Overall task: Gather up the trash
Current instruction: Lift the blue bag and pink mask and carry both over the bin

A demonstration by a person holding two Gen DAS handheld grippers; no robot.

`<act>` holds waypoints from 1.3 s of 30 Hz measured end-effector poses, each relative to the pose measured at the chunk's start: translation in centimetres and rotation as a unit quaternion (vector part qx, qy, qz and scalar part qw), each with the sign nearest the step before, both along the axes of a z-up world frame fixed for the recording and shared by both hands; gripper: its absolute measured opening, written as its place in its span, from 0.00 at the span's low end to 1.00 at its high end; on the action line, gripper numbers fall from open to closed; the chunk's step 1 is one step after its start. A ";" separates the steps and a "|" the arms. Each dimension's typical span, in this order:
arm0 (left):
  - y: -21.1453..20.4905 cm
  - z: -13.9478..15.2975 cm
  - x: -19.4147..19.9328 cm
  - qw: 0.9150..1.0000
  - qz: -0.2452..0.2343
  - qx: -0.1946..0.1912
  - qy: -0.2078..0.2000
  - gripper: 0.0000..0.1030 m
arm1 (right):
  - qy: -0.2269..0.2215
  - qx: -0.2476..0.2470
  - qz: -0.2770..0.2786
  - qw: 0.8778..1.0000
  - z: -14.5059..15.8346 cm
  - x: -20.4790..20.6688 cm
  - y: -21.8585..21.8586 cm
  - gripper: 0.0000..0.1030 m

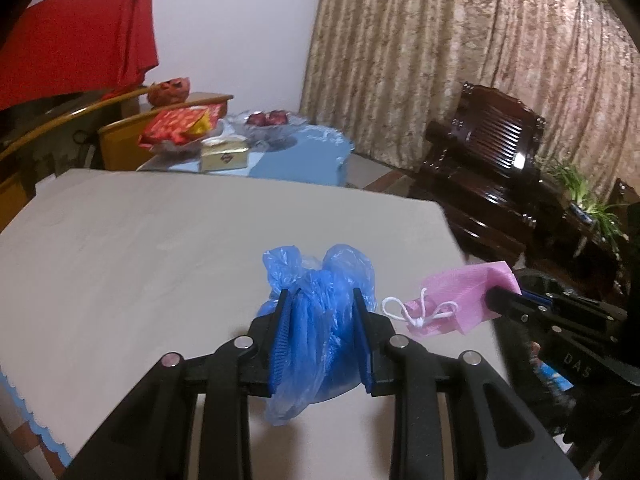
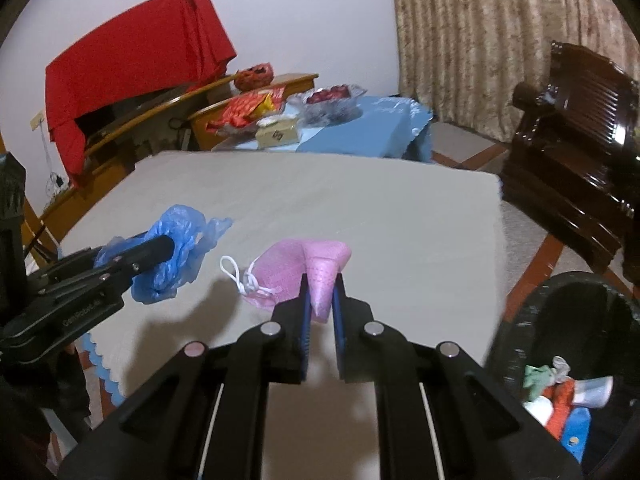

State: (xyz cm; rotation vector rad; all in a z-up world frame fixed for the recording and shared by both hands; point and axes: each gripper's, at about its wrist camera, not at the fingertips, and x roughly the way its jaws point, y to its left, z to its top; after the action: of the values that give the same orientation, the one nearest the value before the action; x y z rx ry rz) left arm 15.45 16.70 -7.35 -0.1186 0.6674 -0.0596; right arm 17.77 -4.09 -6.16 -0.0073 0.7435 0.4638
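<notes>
cut off: trash bin (image 2: 568, 344) beside table (image 2: 320, 208), right side past frame edge | hidden: blue bag (image 1: 320, 320) middle, behind left gripper (image 1: 323, 332) pads | unreadable: tissue box (image 1: 224, 155) label beyond table

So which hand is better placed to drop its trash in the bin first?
Right. The right gripper, shut on the pink mask, has the black bin just to its right. The left gripper, holding the blue plastic bag, is farther over.

**Open tabletop, crowded edges**

The grey table (image 2: 320, 208) is lying bare ahead of both grippers. Past its far edge a blue-covered table (image 2: 360, 128) is carrying bowls and boxes. A dark wooden chair (image 2: 576, 152) is standing off the right side, and a black bin (image 2: 576, 320) is sitting low beside the near right corner.
</notes>
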 end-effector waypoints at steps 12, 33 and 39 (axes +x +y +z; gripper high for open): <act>-7.9 4.7 -1.5 0.998 -0.056 -0.002 -0.023 0.28 | -0.044 0.012 -0.053 0.998 5.6 -3.4 -8.1 0.09; -19.6 6.1 -1.0 0.987 -0.155 -0.008 -0.038 0.28 | -0.068 -0.015 -0.167 0.984 6.3 -6.3 -20.8 0.09; -23.3 4.6 -0.1 0.981 -0.191 -0.009 -0.032 0.28 | -0.053 -0.022 -0.209 0.976 4.4 -6.4 -24.6 0.09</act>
State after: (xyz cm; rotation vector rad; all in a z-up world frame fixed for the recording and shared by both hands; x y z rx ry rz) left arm 15.35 -6.62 -2.79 -0.0031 0.6182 -0.4380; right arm 11.39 -28.70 -1.76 0.0806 0.6284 0.0444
